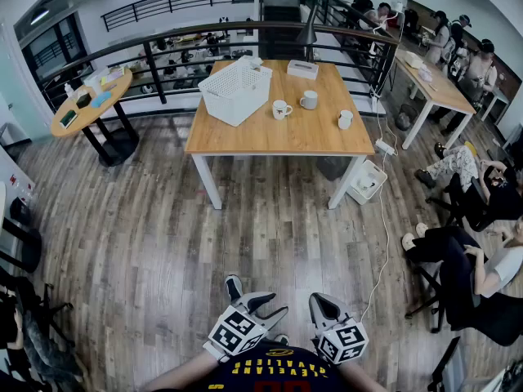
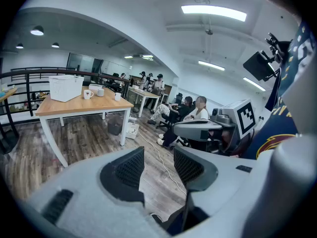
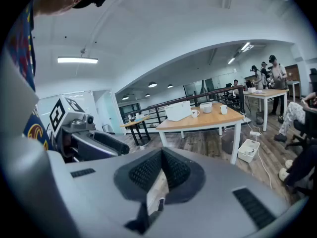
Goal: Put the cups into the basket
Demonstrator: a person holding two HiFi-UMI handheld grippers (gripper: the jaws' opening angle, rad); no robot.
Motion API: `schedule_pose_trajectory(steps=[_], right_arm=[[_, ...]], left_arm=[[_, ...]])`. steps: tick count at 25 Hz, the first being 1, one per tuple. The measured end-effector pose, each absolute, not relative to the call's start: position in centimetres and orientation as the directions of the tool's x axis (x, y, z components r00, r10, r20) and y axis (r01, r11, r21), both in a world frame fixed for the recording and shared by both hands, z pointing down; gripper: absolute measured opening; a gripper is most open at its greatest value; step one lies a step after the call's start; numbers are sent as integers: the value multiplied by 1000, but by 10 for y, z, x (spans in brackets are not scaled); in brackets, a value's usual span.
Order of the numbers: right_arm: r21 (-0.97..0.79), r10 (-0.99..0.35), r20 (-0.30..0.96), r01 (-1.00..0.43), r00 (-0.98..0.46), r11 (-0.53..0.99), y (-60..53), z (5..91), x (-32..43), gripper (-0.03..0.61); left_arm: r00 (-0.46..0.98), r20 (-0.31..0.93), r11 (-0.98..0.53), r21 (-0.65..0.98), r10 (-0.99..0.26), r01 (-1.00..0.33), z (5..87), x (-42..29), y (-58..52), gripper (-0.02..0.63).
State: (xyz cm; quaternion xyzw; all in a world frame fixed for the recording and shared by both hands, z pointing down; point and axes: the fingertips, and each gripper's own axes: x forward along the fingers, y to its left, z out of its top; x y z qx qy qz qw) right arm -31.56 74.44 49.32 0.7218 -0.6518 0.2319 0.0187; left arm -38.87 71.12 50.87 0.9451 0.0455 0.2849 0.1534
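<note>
Far ahead, a wooden table (image 1: 270,133) carries a white basket (image 1: 235,88) and three white cups (image 1: 281,109), (image 1: 310,100), (image 1: 346,119). Both grippers are low and close to my body, well short of the table. My left gripper (image 1: 263,305) is open with nothing between its jaws, and my right gripper (image 1: 324,306) is shut and empty. The left gripper view shows the left gripper (image 2: 157,165) with a gap between its pads, and the basket (image 2: 65,87) and a cup (image 2: 88,94) in the distance. In the right gripper view, the right gripper (image 3: 161,170) has its pads together.
A tissue box (image 1: 302,69) lies at the table's back edge. A white bin (image 1: 367,180) and a cable (image 1: 384,219) are by the table's right legs. A round table (image 1: 90,104) stands at left, and seated people (image 1: 474,194) at right. A railing (image 1: 204,43) runs behind.
</note>
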Motion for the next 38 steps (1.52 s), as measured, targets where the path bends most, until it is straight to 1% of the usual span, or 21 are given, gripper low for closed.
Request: schedule_pose_trajectory(steps=[5, 9, 20, 26, 30, 34, 38], right_arm=[[-292, -933, 360, -947, 22, -135, 781, 500, -328, 14], [-311, -928, 371, -939, 24, -148, 803, 507, -336, 14], [-308, -921, 388, -938, 27, -158, 806, 510, -331, 14], [-330, -925, 379, -929, 32, -167, 765, 505, -307, 15], [-316, -922, 381, -929, 62, -194, 722, 503, -284, 15], [-325, -914, 398, -919, 81, -223, 662, 503, -268, 15], [-325, -907, 406, -910, 113, -259, 595, 498, -253, 15]], left_arm=[[827, 542, -955, 296, 149, -22, 513, -402, 751, 193], [826, 543, -938, 341, 149, -55, 519, -415, 766, 195], [819, 552, -937, 345, 156, -54, 519, -409, 772, 193], [811, 562, -938, 342, 161, -51, 511, -386, 733, 195], [805, 562, -944, 330, 191, -6, 510, -364, 696, 193], [802, 560, -944, 330, 206, 11, 506, -348, 635, 195], [811, 550, -939, 345, 199, -4, 502, -339, 562, 193]])
